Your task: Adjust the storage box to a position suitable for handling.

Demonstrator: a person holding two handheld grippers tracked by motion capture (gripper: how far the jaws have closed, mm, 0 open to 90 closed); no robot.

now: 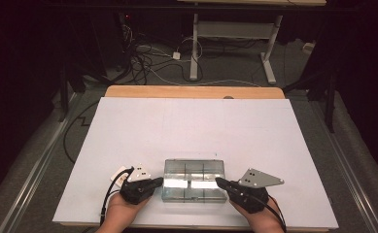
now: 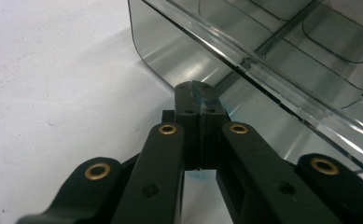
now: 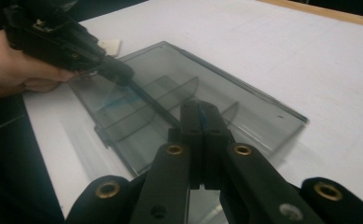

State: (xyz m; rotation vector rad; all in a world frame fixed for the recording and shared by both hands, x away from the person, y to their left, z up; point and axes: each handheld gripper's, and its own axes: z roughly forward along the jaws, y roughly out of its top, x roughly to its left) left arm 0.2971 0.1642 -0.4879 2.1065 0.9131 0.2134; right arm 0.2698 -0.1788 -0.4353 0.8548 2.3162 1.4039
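A clear plastic box (image 1: 194, 180) sits low in the middle of the frame, near the front edge of the white table (image 1: 191, 126). The left gripper (image 1: 158, 182) and the right gripper (image 1: 219, 182) poke at its two ends, both with jaws pressed together and holding nothing. To lift the lid well (it looks thin and slippery), push gently from both sides and keep the box flat.

High view sat above the near edge, looking fwd & down over the whole desk (image 1: 196, 121). Both tool views rode low, v. close, aimed inward from opposite sides. All three shared the clear divided box (image 1: 194, 180) (image 2: 263, 56) (image 3: 179, 112).
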